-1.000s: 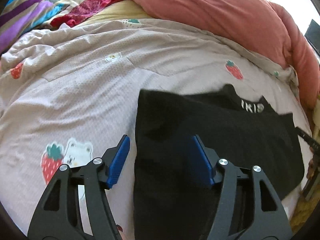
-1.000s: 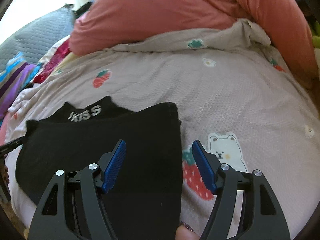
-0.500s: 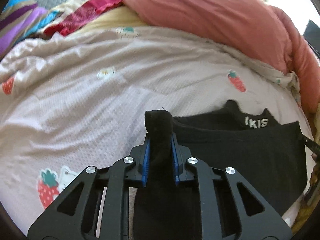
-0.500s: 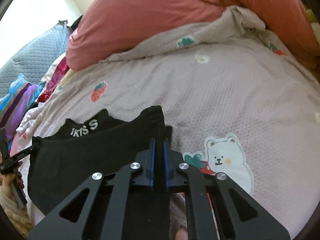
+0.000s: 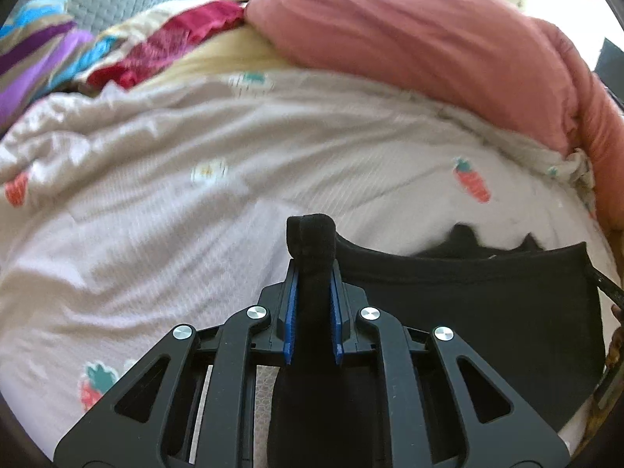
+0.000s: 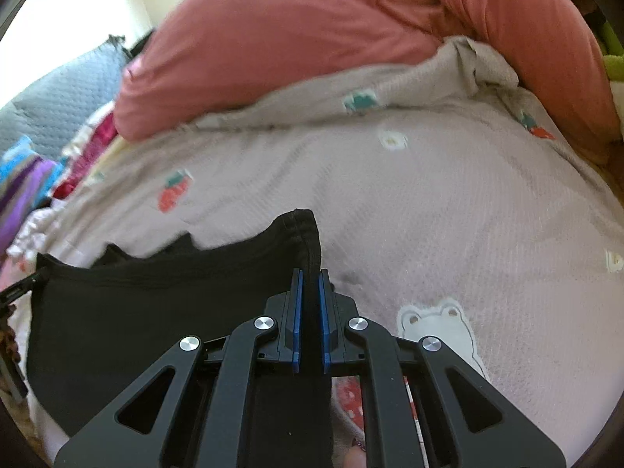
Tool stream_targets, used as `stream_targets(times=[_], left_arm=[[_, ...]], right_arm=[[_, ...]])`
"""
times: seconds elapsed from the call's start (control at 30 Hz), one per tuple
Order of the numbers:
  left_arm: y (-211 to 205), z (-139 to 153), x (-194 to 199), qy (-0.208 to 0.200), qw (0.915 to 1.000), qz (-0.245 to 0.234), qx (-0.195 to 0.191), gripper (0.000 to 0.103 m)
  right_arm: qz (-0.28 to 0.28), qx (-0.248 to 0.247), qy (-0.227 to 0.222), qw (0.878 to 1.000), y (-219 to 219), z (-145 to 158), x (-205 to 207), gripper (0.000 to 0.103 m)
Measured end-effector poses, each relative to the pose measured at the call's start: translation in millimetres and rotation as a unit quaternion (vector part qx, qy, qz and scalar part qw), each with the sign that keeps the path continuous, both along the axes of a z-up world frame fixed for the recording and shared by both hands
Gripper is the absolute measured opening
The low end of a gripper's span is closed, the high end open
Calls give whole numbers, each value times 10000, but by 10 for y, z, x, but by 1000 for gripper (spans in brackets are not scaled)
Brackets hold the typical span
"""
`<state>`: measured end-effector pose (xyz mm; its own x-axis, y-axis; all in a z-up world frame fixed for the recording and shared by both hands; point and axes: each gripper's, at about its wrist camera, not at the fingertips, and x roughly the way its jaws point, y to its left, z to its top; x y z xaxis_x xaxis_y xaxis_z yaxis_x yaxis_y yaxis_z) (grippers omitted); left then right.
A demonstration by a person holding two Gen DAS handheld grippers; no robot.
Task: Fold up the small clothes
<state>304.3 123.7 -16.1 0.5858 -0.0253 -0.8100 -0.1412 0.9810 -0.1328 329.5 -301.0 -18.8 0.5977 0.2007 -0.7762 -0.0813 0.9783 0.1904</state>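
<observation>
Pinching hard now: my left claw point(image 5: 312, 273) has its blue pads clamped on a bunched corner of the black garment point(image 5: 487, 304), and a knob of fabric pokes up past the fingertips. Over on the other side, my right claw point(image 6: 310, 292) is squeezed tight on the opposite corner, the stitched hem rising straight out from between the pads. So the black garment runs between my two claws, one corner in each, and the rest of it sags down onto the bed cover point(image 5: 156, 214) nearer to me. That cover is pale pink with strawberries, and a white bear point(image 6: 436, 327) is printed just beside my right claw. Beyond it a big salmon duvet point(image 5: 409, 39) is heaped up, with striped and red fabrics point(image 5: 128, 50) off to the far left. No lettering is readable on the garment; its far edge is blurred.
</observation>
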Motion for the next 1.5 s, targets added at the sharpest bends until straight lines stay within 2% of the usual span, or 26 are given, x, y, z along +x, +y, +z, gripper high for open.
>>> stream_targets(times=[0.17, 0.23, 0.3, 0.37, 0.47, 0.63, 0.73, 0.83, 1.1, 1.2, 1.33, 1.5], left_arm=[[105, -224, -52, 129, 9997, 217, -63, 28], [142, -241, -83, 68, 9996, 270, -97, 33], [147, -248, -106, 45, 9994, 332, -35, 38], [155, -231, -123, 18, 9993, 363, -24, 39], [169, -148, -180, -1, 9991, 426, 37, 40], [147, 132, -375, -204, 9984, 521, 102, 42], [59, 291, -509, -321, 9982, 458, 209, 61], [-68, 412, -641, -409, 9984, 316, 222, 62], [-424, 558, -942, -462, 9988, -94, 166, 75], [-573, 494, -1000, -370, 9985, -261, 294, 76], [-735, 249, -1065, -68, 9979, -593, 246, 76], [-780, 7, -1205, 242, 9976, -581, 294, 76]], right_arm=[[-179, -142, 140, 9996, -26, -171, -11, 9], [-214, -210, 143, 9994, -22, -196, -18, 13], [-260, -372, 118, 9989, -2, -194, -42, 21], [-306, -448, 137, 9984, -8, -185, -51, 25], [-311, -461, 157, 9983, -58, -121, -100, 31], [-249, -427, -17, 9988, -111, 84, -323, 32], [-135, -413, -125, 9990, -108, 202, -452, 39], [22, -386, -248, 9989, -74, 314, -575, 40], [611, -292, -462, 9966, 161, 556, -902, 51], [854, -330, -508, 9945, 276, 594, -1006, 52], [1144, -379, -434, 9918, 429, 554, -1115, 52], [1377, -570, -119, 9888, 553, 350, -1221, 52]])
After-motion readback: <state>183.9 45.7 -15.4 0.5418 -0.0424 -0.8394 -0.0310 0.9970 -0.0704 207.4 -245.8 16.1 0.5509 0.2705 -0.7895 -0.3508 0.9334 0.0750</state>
